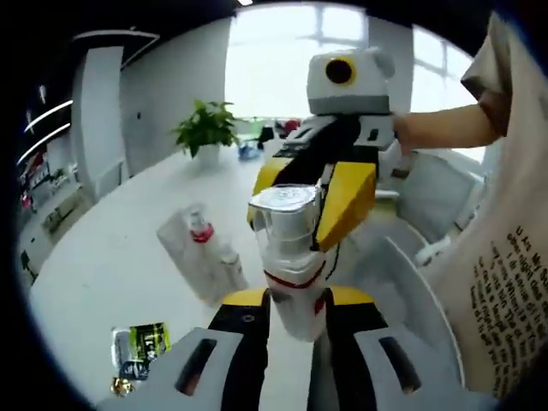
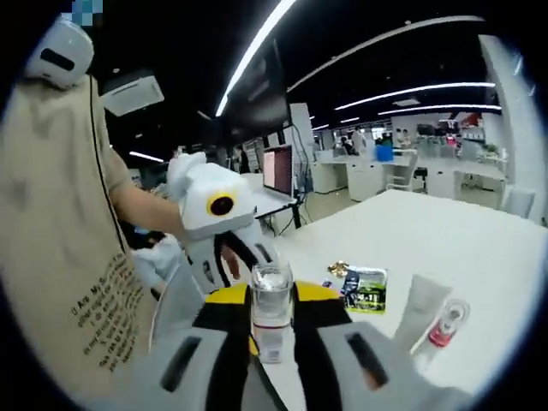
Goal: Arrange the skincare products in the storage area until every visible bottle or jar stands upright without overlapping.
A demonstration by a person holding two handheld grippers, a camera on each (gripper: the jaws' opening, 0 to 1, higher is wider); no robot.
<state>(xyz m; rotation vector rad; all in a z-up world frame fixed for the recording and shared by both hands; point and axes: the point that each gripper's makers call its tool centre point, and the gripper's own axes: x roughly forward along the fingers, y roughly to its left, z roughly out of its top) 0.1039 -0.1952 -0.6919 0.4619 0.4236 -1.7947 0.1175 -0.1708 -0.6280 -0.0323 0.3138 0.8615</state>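
A white bottle with a red band and a clear cap is held in the air between both grippers. My left gripper is shut on its body, the yellow-tipped jaws pressing either side. My right gripper comes in from the upper right and is shut on the clear cap. In the right gripper view the same cap sits clamped in my right gripper, with the white body below it. A white tube, a red-capped bottle and a small white bottle lie together on the white table.
A green sachet and a small gold item lie near the table's edge. The sachet, tube and red-capped bottle appear right of my jaws. A potted plant stands at the far end. A person's beige shirt is close by.
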